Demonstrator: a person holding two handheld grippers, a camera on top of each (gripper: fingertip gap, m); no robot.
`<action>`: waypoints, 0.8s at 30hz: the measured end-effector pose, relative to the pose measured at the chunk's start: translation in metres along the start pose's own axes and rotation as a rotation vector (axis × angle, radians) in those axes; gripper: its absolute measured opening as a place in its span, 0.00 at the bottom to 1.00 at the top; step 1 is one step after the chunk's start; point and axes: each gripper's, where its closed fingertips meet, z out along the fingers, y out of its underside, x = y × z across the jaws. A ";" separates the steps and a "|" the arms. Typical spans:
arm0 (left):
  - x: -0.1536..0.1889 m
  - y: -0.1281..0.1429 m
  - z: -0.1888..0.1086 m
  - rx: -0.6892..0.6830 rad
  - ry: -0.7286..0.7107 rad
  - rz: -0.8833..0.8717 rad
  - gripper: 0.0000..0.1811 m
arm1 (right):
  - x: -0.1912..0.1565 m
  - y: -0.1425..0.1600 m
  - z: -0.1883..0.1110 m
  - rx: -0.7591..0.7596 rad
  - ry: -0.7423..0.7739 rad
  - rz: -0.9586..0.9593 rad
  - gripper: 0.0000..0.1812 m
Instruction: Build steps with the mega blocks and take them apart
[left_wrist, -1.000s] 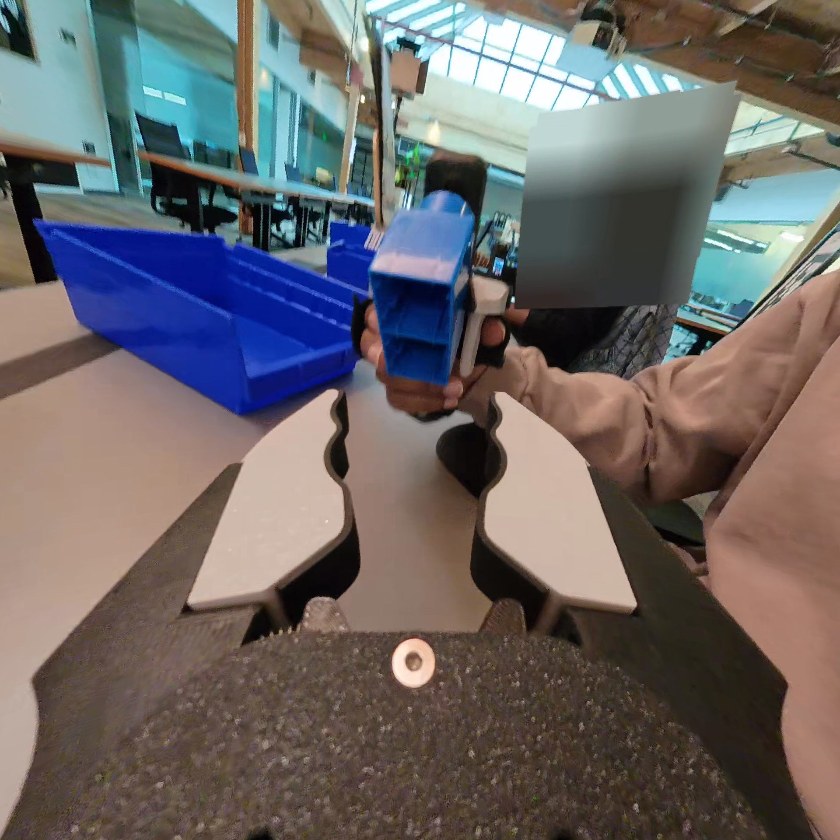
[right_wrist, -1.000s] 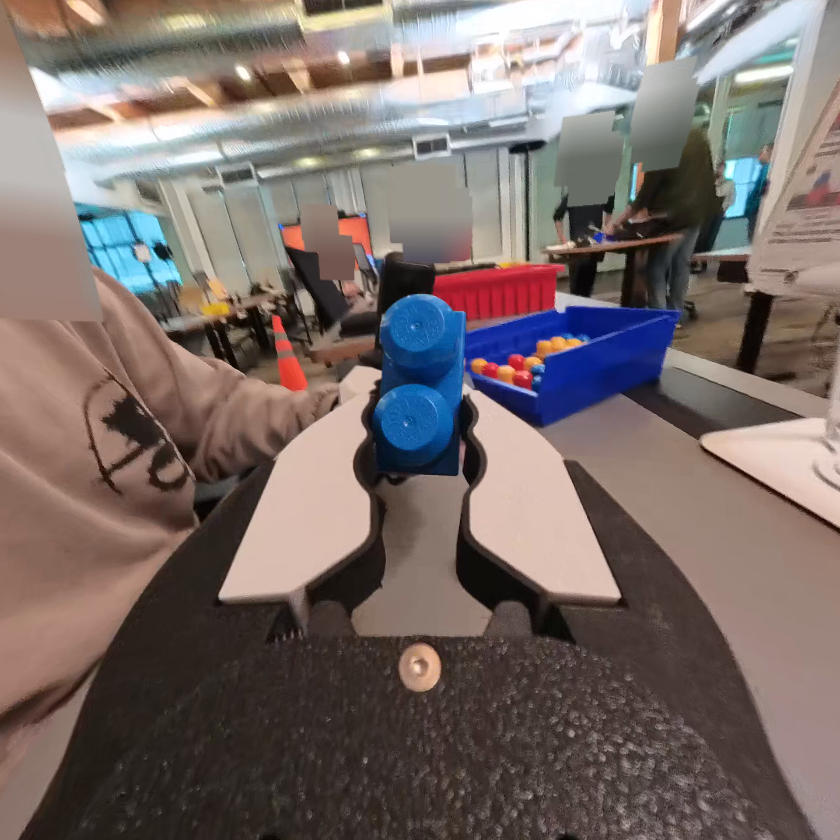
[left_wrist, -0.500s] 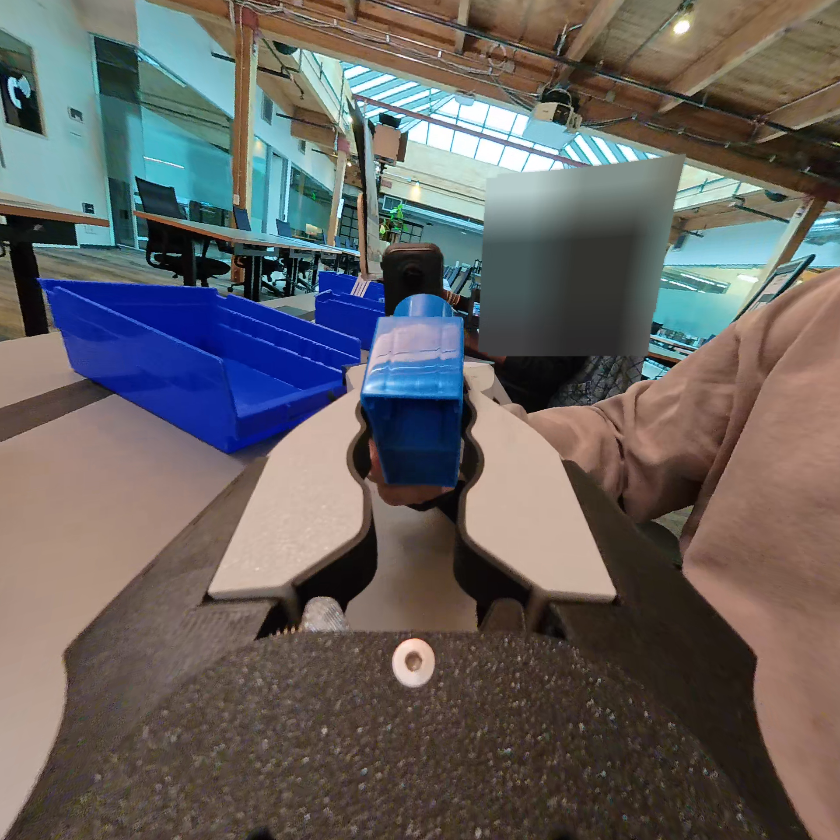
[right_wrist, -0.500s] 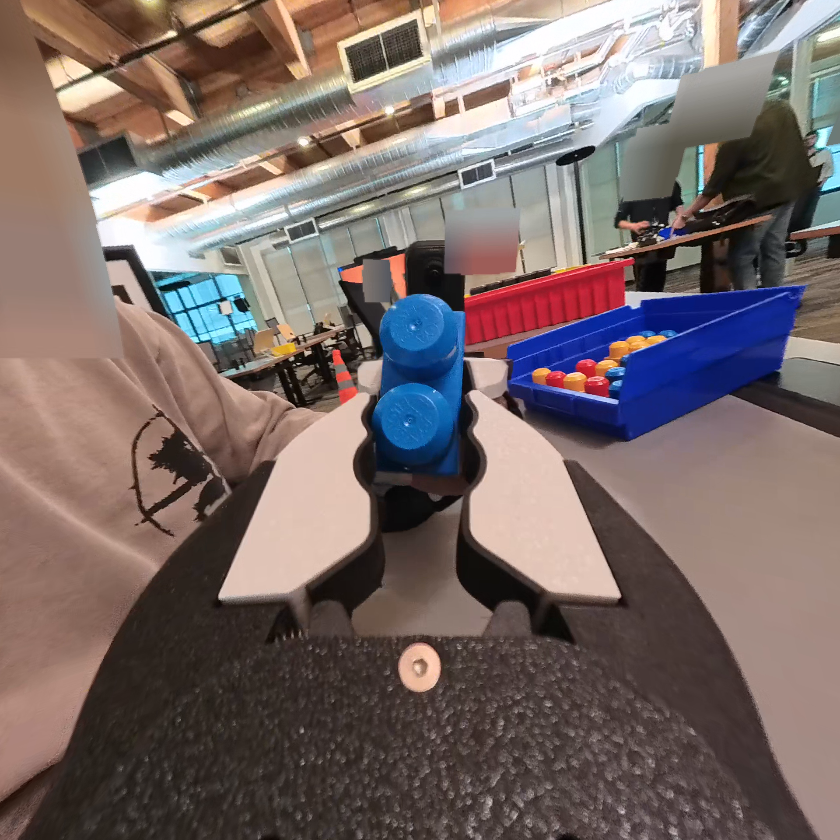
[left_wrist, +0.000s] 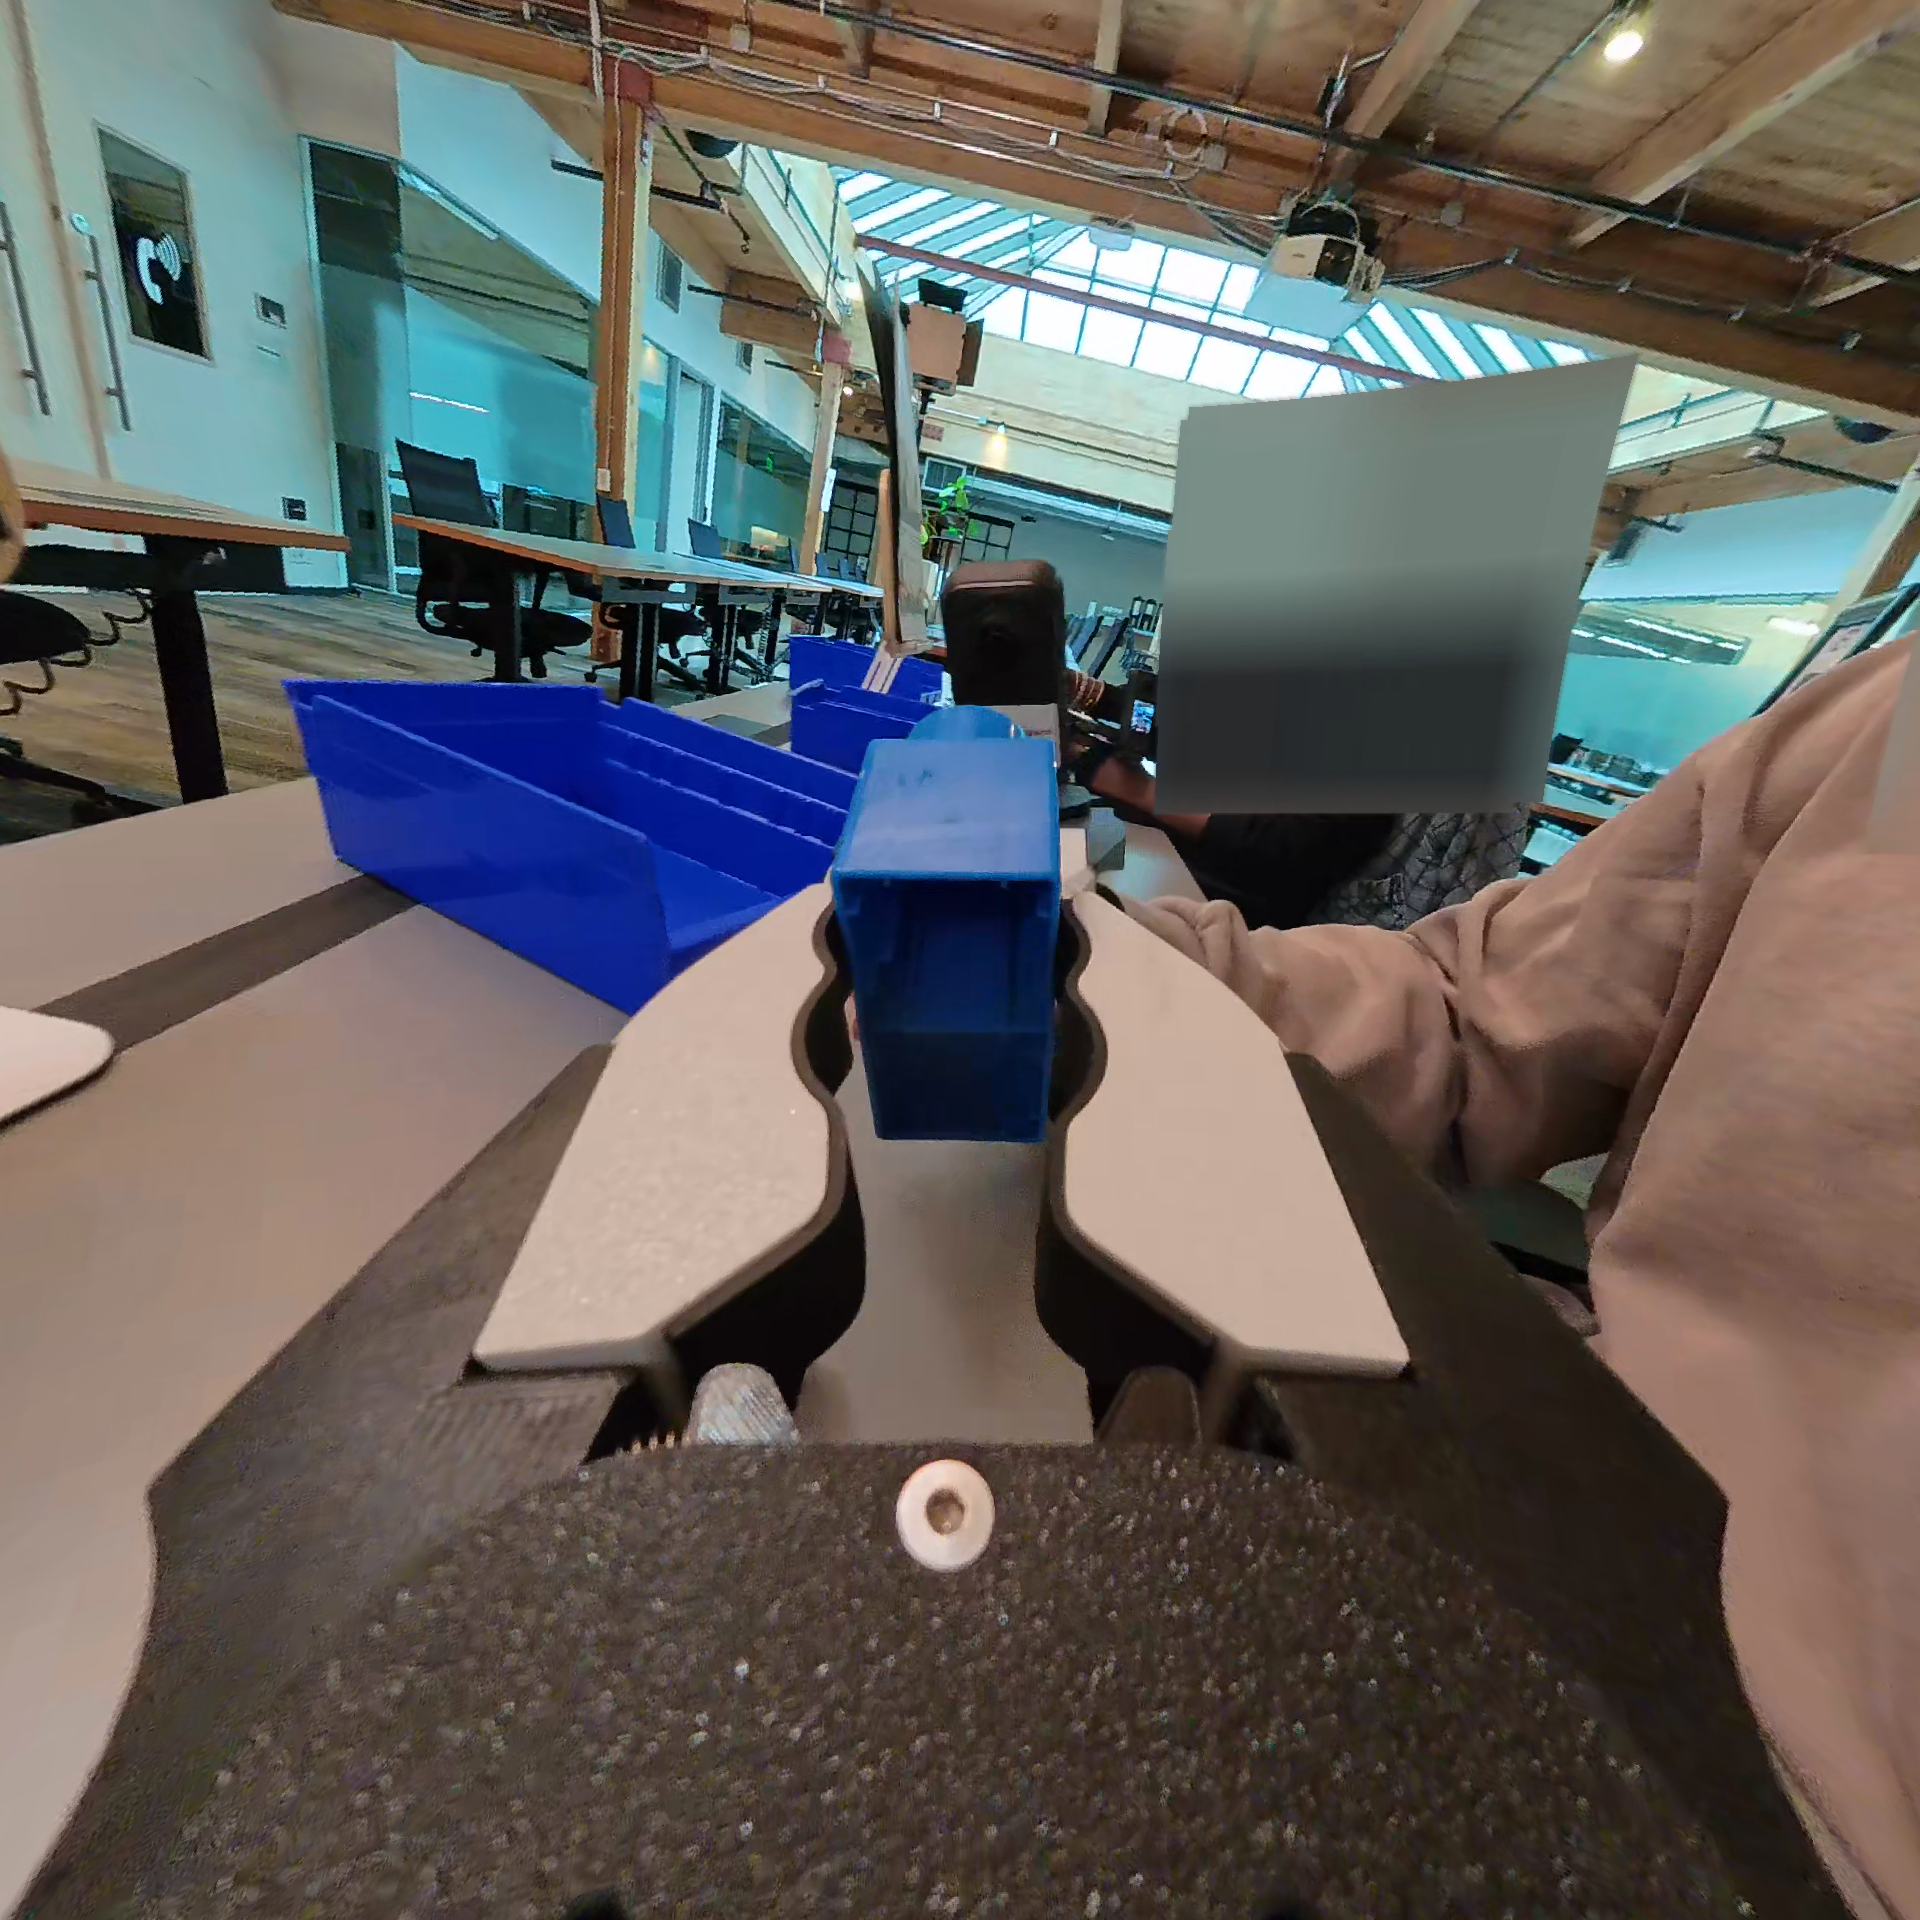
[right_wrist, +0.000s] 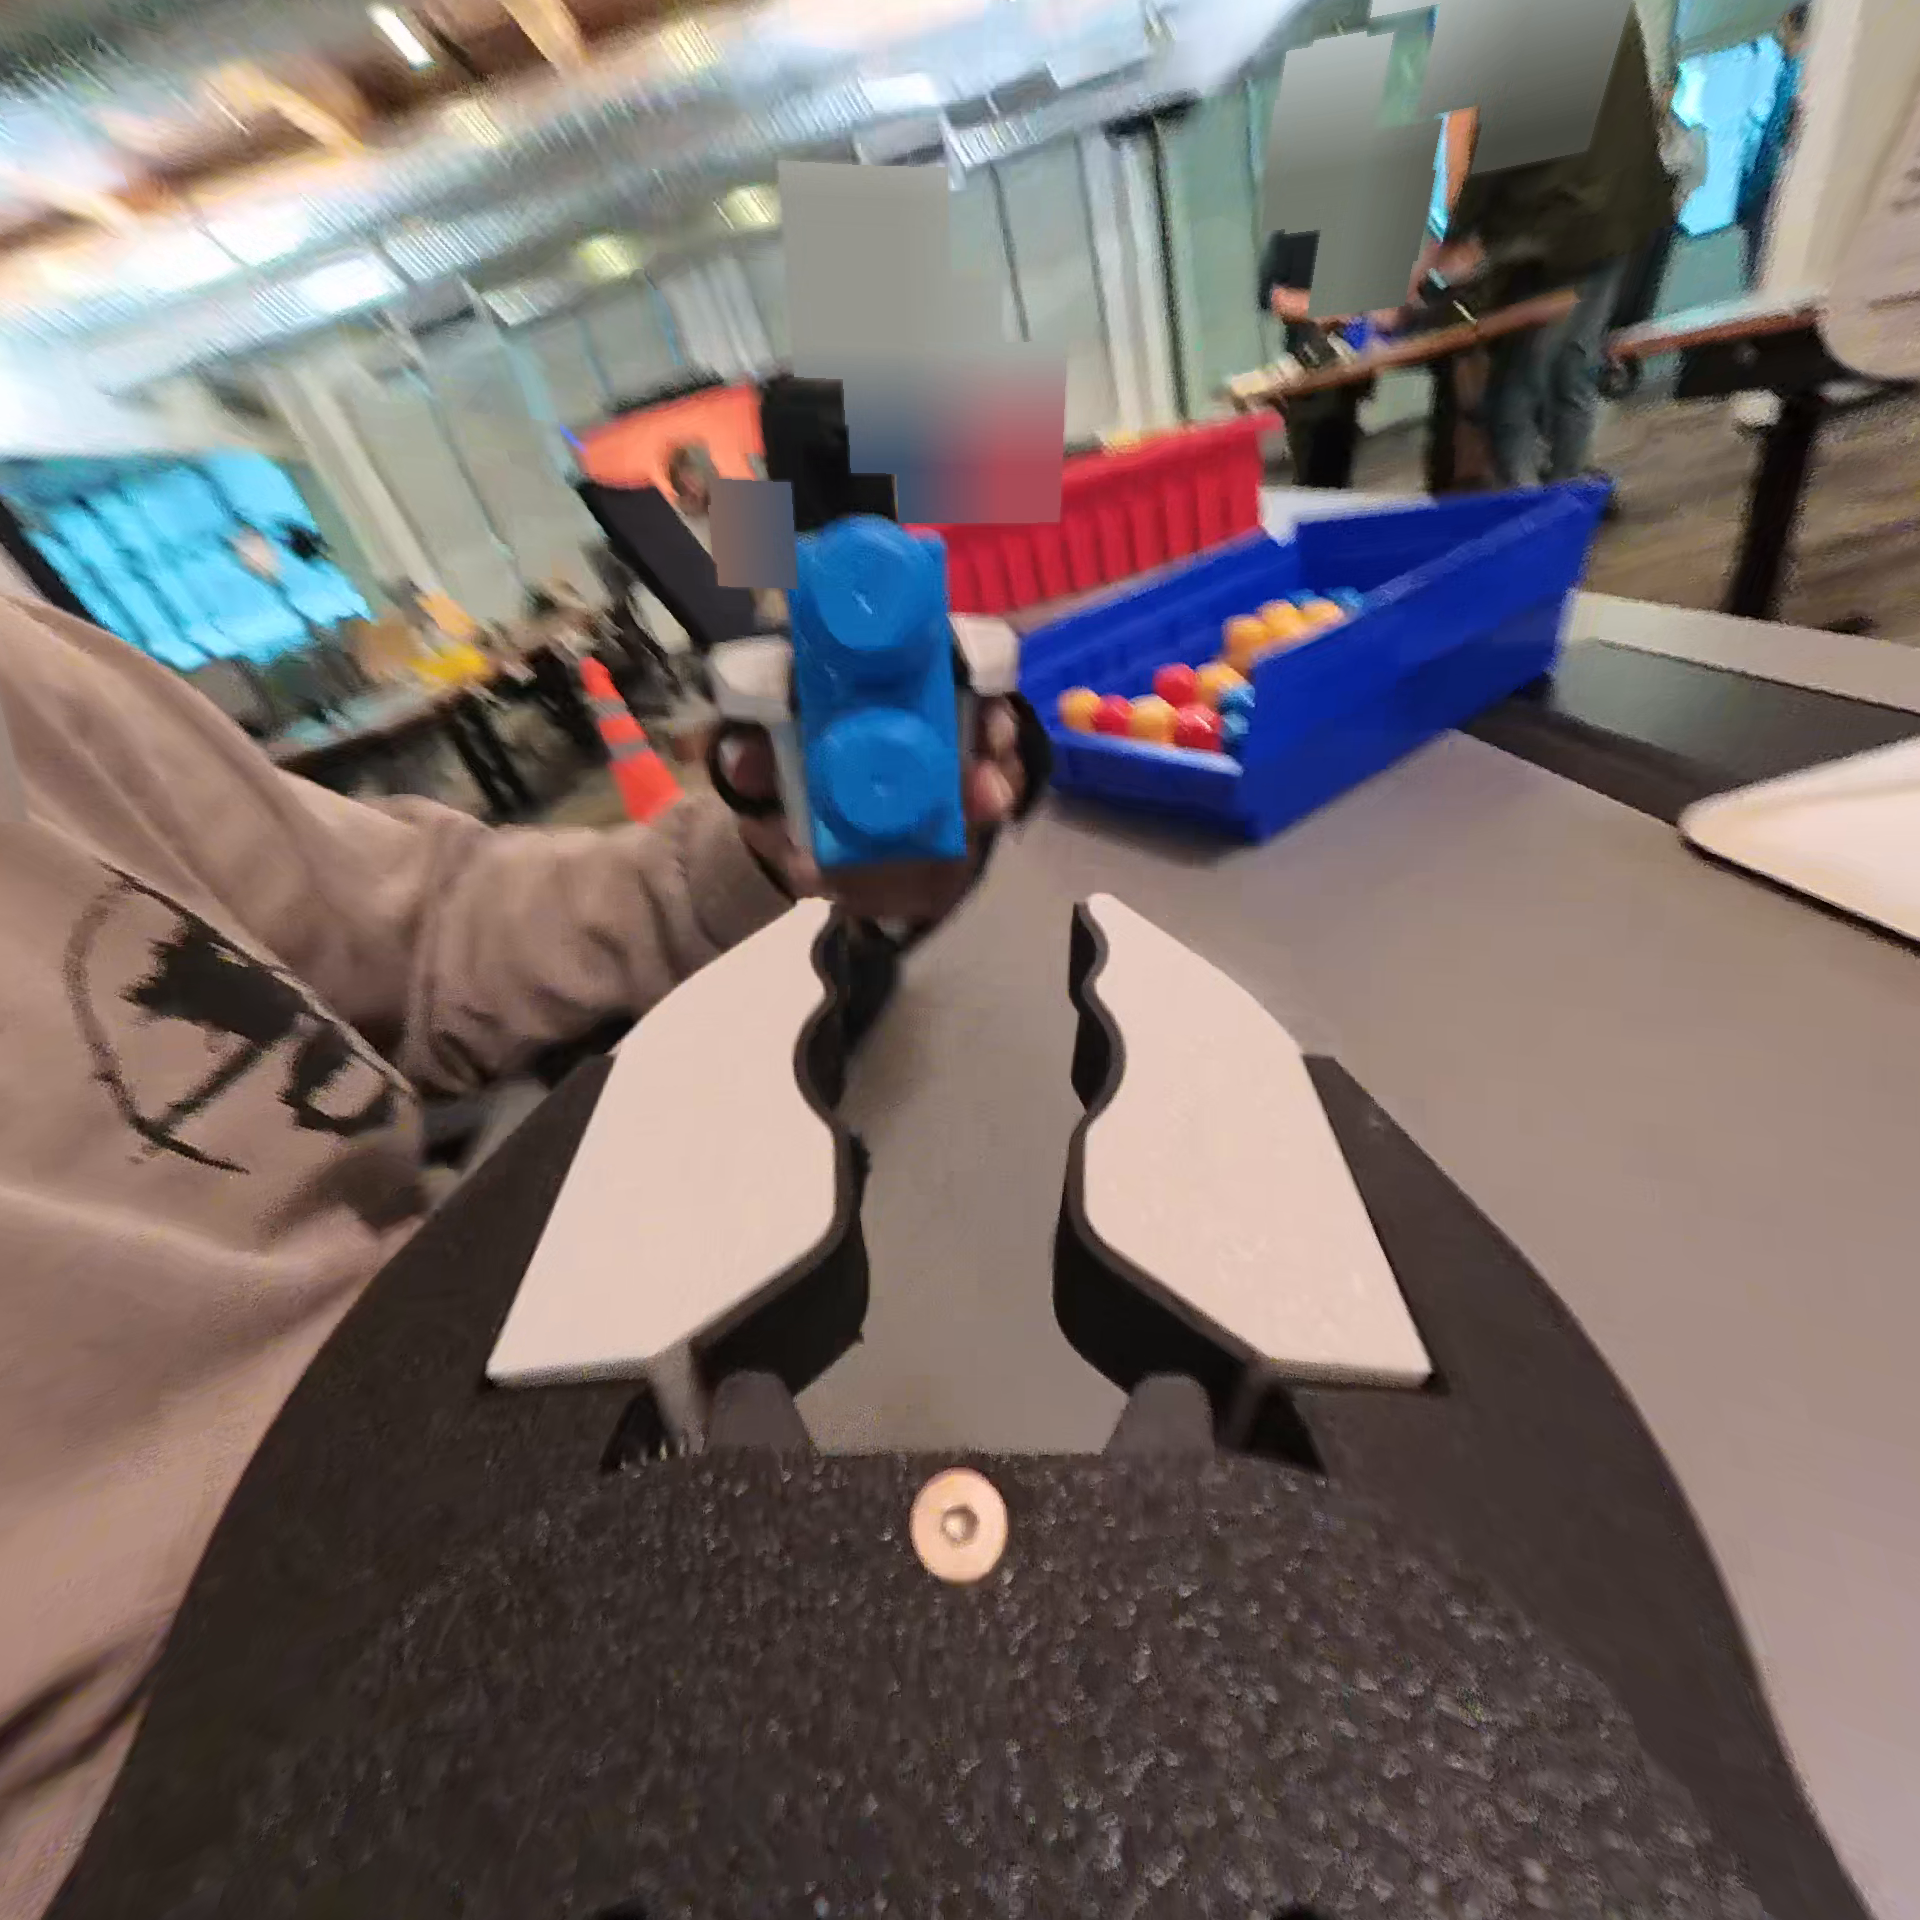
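I see the grey table (left_wrist: 260, 1195) filling the lower half of both wrist views. On it, at the left centre of my left wrist view, sits an open blue bin (left_wrist: 540, 831) showing nothing inside. In my right wrist view a second blue bin (right_wrist: 1382, 644) lies at the upper right, holding red, orange and blue blocks (right_wrist: 1174, 707), with a red bin (right_wrist: 1122, 530) behind it. A beige sleeve (left_wrist: 1475, 997) comes in from the right edge of the left view.

My left gripper (left_wrist: 948, 997) is clamped on the blue mega block (left_wrist: 951, 966) at frame centre, its fingers (left_wrist: 717, 1122) pressing both sides, the hollow underside facing my camera.

My right gripper (right_wrist: 951, 925) stands apart with nothing between its fingers (right_wrist: 707, 1143). Just above them, in the upper centre of that blurred view, the same block (right_wrist: 878, 707) shows its two round studs, clear of my right fingertips and held by the other gripper beyond.
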 end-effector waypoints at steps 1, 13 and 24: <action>-0.004 -0.001 -0.005 -0.001 -0.006 0.007 0.20 | 0.010 0.009 -0.002 -0.073 0.061 -0.031 0.23; -0.022 0.019 -0.020 -0.114 -0.039 0.054 0.20 | 0.067 0.109 0.030 -0.828 0.188 -0.290 0.20; -0.022 0.016 -0.009 -0.059 -0.075 0.050 0.20 | 0.030 -0.037 -0.007 0.113 0.058 -0.112 0.19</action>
